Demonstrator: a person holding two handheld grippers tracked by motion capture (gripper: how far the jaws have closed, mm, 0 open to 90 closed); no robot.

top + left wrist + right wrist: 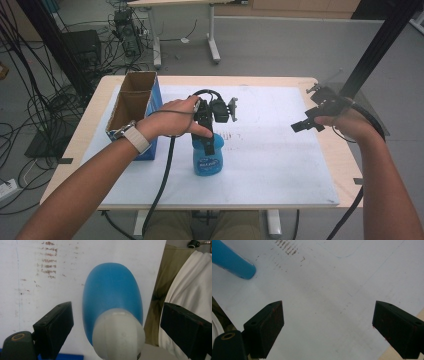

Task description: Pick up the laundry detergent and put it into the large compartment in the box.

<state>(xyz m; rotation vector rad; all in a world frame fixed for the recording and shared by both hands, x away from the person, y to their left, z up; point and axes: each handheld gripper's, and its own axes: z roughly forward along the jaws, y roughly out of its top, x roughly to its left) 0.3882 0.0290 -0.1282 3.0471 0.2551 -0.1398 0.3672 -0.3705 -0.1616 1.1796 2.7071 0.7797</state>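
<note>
Left gripper view: the blue bottle (pixel 112 297) stands upright on the white table (pixel 30 302), seen from above, its whitish cap (pixel 118 333) between the two black jaws, which stand wide apart and touch neither cap nor body. The left jaw lies well clear of the bottle's flank; the right jaw is farther off still, over the person's clothing at the table edge.

High view: the left gripper (pixel 210 135) hangs directly over the bottle (pixel 207 160), which stands near the front of the table, right of the cardboard box (pixel 131 107). The right gripper (pixel 305 125) is held well apart at the far right, jaws spread and empty.

Right gripper view: bare table lies between its open jaws, with the bottle's base beyond the left jaw, at upper left.

Handling, as judged: the body looks like smooth moulded plastic, probably stiff enough but slippery and rounded, so a grip on its broad shoulder could slide. Weight depends on the fill, which cannot be told. The narrower cap or neck, already centred between the jaws, offers the surest hold; closing squarely should avoid tipping the upright bottle.
</note>
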